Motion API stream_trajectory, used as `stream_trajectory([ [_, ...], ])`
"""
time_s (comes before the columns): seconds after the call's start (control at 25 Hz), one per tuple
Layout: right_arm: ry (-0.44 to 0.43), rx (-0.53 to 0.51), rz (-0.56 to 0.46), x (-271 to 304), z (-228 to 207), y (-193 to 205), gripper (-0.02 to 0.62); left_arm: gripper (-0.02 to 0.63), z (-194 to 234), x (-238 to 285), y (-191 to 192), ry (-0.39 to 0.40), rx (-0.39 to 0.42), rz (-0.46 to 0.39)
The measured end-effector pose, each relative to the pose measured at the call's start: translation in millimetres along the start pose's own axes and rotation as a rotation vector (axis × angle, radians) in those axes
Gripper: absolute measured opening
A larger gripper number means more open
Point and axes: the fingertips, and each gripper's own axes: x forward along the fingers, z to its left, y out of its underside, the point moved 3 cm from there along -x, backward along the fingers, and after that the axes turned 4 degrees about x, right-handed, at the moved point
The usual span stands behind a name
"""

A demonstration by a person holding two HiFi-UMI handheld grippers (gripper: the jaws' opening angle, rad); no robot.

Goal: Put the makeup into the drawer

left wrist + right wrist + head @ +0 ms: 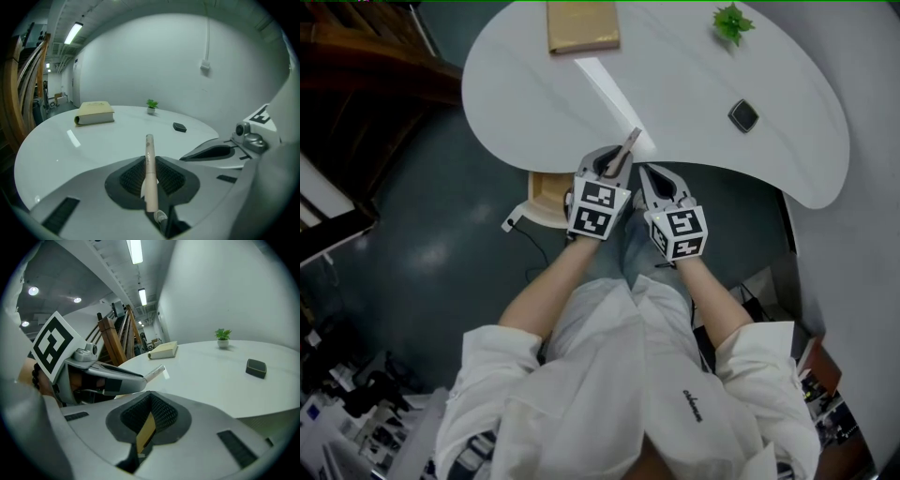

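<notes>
A slim beige makeup pen (150,173) sticks up from between the pads of my left gripper (150,161), which is shut on it. In the head view the left gripper (617,161) hangs at the near edge of the white table (703,75), the pen (630,145) pointing over it. Close on its right is my right gripper (652,178), its jaws together. In the right gripper view (150,397) a tan sliver shows low in the gap; I cannot tell what it is. An open wooden drawer (546,195) sits under the table edge, left of the left gripper.
On the table lie a tan book (582,25), a small potted plant (731,22) and a black compact (743,115). A white cable (517,221) hangs by the drawer. Dark floor lies to the left, a white wall to the right.
</notes>
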Motion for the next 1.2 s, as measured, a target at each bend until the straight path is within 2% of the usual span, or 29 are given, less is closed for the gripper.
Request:
stream_trajectory([
  [0.16,-0.044,-0.022,0.002,3.5,25.8,13.6,0.017,0.081,-1.7,-27.5,19.3,0.118,0.168,-0.001],
  [0.28,-0.089,-0.059,0.020,5.1,46.5,29.3,0.017,0.081,-1.3,-49.4,46.8,0.217,0.303,0.034],
  [0.4,-0.126,-0.093,0.054,7.4,62.3,47.0,0.017,0.081,8.2,-69.7,79.0,0.283,0.409,0.084],
  [0.48,-0.138,-0.120,0.080,11.6,65.3,60.6,0.017,0.081,18.4,-77.5,100.1,0.324,0.485,0.121],
  [0.64,-0.153,-0.160,0.125,24.4,66.5,85.9,0.017,0.081,37.1,-76.1,145.1,0.409,0.704,0.241],
  [0.72,-0.165,-0.181,0.141,32.3,71.0,95.8,0.017,0.081,44.8,-68.6,167.4,0.449,0.788,0.298],
  [1.0,-0.187,-0.207,0.190,57.9,78.0,125.7,0.017,0.080,48.5,-25.0,227.6,0.581,0.957,0.436],
  [1.2,-0.185,-0.203,0.207,66.9,72.6,138.8,0.017,0.081,43.6,-0.9,251.3,0.643,1.012,0.500],
])
